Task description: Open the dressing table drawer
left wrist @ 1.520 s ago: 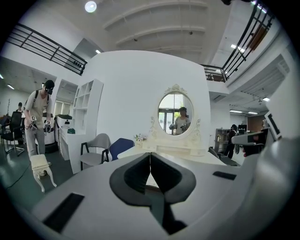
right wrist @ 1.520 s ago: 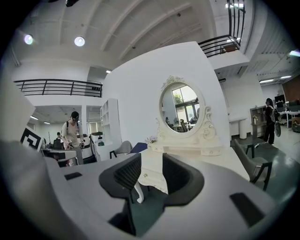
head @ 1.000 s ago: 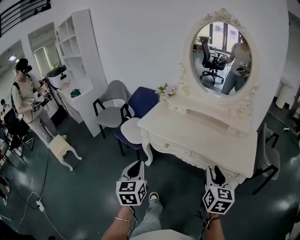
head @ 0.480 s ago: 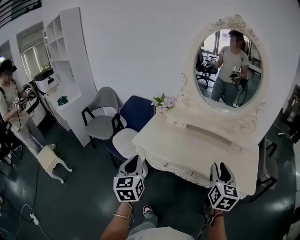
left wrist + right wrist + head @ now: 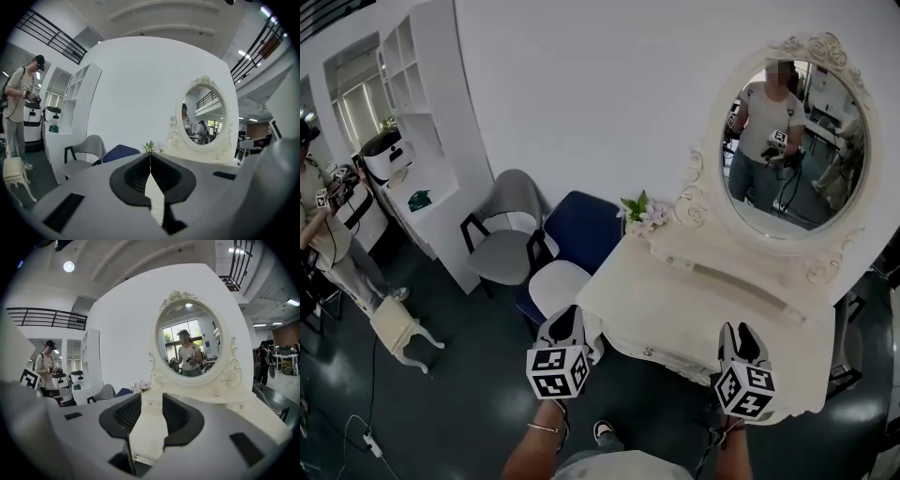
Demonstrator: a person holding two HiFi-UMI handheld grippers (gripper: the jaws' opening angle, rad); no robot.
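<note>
While the left hand-held gripper [image 5: 567, 323] is clenched, the right hand-held gripper [image 5: 738, 336] gapes facing the dressing table [image 5: 703, 298].

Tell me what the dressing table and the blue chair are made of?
The dressing table looks like wood painted glossy cream: carved curls, soft shine. The blue chair seems cloth-covered, with a matte look, on a dark, probably metal, frame.

We find no legible text, brand, number or sign in any view. The only printed marks are black-and-white square patterns on the left cube [image 5: 557, 372], at 7 o'clock in the head view, and the right cube [image 5: 742, 391], at 5 o'clock. Neither carries characters.
</note>
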